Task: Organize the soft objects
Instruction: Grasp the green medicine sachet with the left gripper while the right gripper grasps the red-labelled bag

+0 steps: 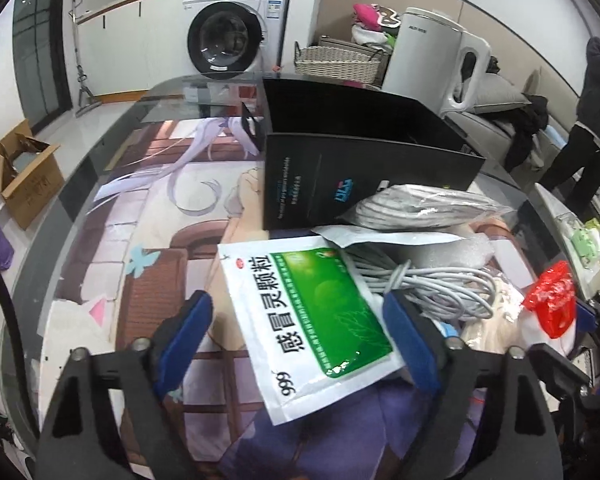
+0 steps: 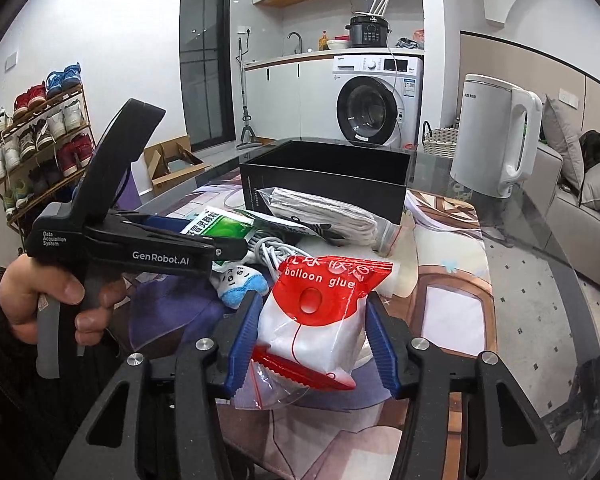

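A black open box (image 1: 364, 136) stands on the table, also in the right wrist view (image 2: 328, 176). A green and white medicine sachet (image 1: 312, 320) lies between the wide-apart fingers of my left gripper (image 1: 300, 340), which is open. Beside it lie a coiled grey cable (image 1: 432, 284) and bagged white cloth (image 1: 424, 204). My right gripper (image 2: 312, 336) has its blue pads against a red and white "balloon glue" packet (image 2: 320, 312), which bulges between them. A small blue and white sock (image 2: 240, 284) lies behind it. The left gripper (image 2: 140, 248) shows held in a hand.
A white kettle (image 2: 496, 136) stands at the table's far right. The glass table (image 2: 540, 280) has a printed mat beneath. A washing machine (image 2: 376, 100), wicker basket (image 1: 336, 64), cardboard box (image 1: 24, 176), shoe rack (image 2: 32, 140) and sofa (image 2: 592, 188) surround the table.
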